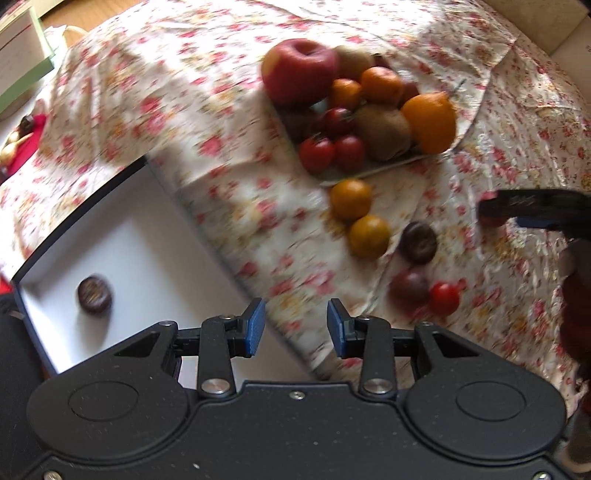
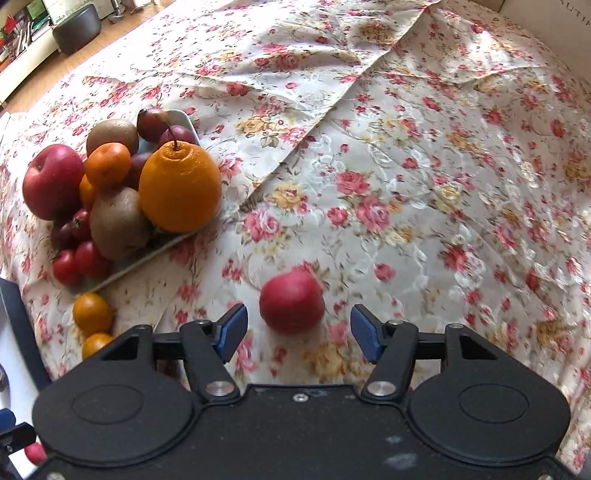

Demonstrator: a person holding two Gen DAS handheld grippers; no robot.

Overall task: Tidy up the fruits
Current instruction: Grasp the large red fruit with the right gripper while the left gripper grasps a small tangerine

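A tray (image 1: 373,170) on the floral cloth holds piled fruit: a red apple (image 1: 299,72), a big orange (image 1: 430,122), kiwis, tangerines and small tomatoes. It also shows in the right wrist view (image 2: 155,251). Two tangerines (image 1: 351,199), two dark plums (image 1: 419,242) and a tomato (image 1: 445,298) lie loose near it. A white box (image 1: 147,266) holds one dark plum (image 1: 95,294). My left gripper (image 1: 295,328) is open and empty above the box's edge. My right gripper (image 2: 299,330) is open, with a red plum (image 2: 291,301) on the cloth just beyond its fingertips.
The cloth (image 2: 406,184) is wrinkled, with a folded layer at the back. The white box has a dark rim (image 1: 92,199). Shelves and a dark stool (image 2: 75,27) stand far left. The right gripper's tip (image 1: 532,208) shows at the left wrist view's right edge.
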